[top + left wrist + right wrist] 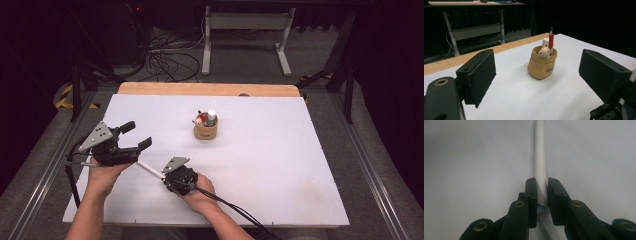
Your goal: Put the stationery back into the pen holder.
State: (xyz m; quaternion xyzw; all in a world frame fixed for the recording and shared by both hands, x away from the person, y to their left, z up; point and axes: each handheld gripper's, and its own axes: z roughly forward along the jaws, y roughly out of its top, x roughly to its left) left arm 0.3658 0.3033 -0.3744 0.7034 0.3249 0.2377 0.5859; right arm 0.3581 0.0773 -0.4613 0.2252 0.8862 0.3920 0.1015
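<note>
A white pen-like stick (pixel 150 169) lies low over the white table (pixel 280 165), pointing up-left. My right gripper (pixel 166 177) is shut on its near end. In the right gripper view the stick (pixel 540 157) runs straight away from the closed jaws of this gripper (pixel 542 188). My left gripper (pixel 136 135) is held open just left of the stick's far tip, nothing between its pads. A tan pouch holder (pixel 205 132) stands mid-table with a red pen, a white-capped item and a small figure head inside. The left gripper view faces the pouch (pixel 541 67) and red pen (pixel 551 42) between open pads (pixel 480 75).
A wooden strip (pixel 210 89) borders the table's far edge. Beyond it stand a white frame (pixel 245 35) and loose cables (pixel 170 62) on the floor. Metal rails run along both sides of the table.
</note>
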